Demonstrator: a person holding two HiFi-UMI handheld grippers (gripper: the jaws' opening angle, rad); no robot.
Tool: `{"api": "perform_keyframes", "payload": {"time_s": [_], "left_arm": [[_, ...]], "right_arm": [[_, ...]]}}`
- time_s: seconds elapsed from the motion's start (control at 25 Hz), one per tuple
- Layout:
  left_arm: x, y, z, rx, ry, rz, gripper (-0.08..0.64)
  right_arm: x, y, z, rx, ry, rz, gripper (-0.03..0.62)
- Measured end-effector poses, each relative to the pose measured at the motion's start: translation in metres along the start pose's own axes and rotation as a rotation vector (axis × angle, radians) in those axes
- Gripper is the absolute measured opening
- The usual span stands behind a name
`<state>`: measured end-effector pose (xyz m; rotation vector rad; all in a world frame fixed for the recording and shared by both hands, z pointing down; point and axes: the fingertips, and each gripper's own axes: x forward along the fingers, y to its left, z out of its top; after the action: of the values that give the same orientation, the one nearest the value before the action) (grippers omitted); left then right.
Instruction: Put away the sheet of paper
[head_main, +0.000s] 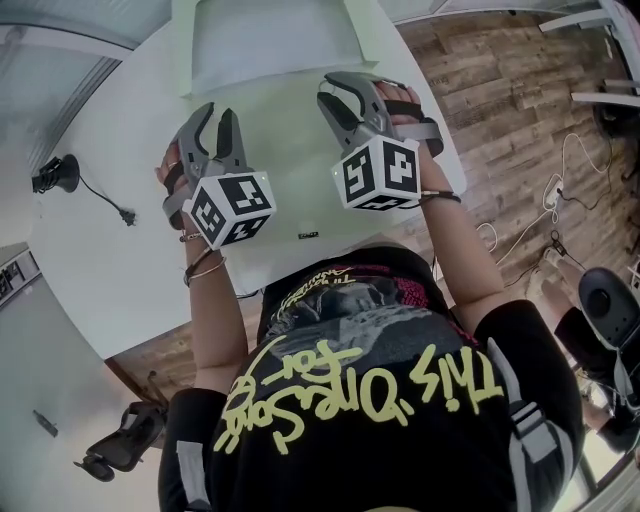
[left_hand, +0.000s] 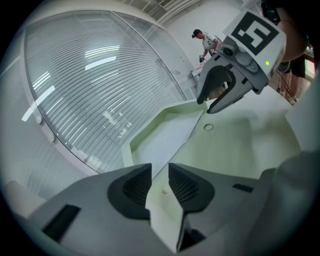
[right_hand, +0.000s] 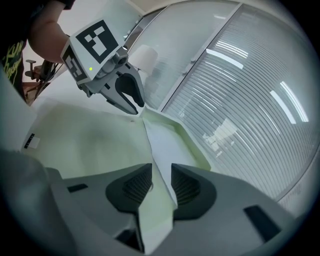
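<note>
A pale green sheet of paper (head_main: 270, 50) lies over the white round table (head_main: 100, 250), and its far part is bent upward. My left gripper (head_main: 222, 120) grips the sheet's left edge and my right gripper (head_main: 350, 95) grips its right edge. In the left gripper view the sheet (left_hand: 230, 145) runs between the dark pads of the left gripper (left_hand: 159, 185); the right gripper (left_hand: 212, 102) pinches the opposite edge. In the right gripper view the sheet (right_hand: 85, 140) passes through the right gripper (right_hand: 161, 185), and the left gripper (right_hand: 134, 109) closes on a far corner.
A black cable with a plug (head_main: 100, 195) lies on the table's left side. Wooden floor (head_main: 520, 110) with white cables and chair bases lies to the right. A curved glass wall with blinds (left_hand: 90, 90) stands beyond the table. A person (left_hand: 202, 40) stands far off.
</note>
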<state>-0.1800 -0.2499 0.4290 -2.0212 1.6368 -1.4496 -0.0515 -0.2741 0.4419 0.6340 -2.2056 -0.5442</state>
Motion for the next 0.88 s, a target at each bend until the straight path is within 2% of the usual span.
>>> {"api": "perform_keyframes", "payload": {"time_s": [0.28, 0.72, 0.88], "left_arm": [[-0.014, -0.002, 0.001, -0.097, -0.012, 0.000, 0.095], [-0.037, -0.010, 0.013, -0.176, -0.038, 0.039, 0.095], [-0.046, -0.012, 0.017, -0.243, -0.052, 0.057, 0.095]], "right_arm": [[-0.016, 0.002, 0.007, 0.023, -0.040, 0.001, 0.106], [-0.042, 0.001, 0.010, 0.087, -0.122, -0.005, 0.106], [-0.051, 0.000, 0.012, 0.121, -0.167, -0.002, 0.106]]}}
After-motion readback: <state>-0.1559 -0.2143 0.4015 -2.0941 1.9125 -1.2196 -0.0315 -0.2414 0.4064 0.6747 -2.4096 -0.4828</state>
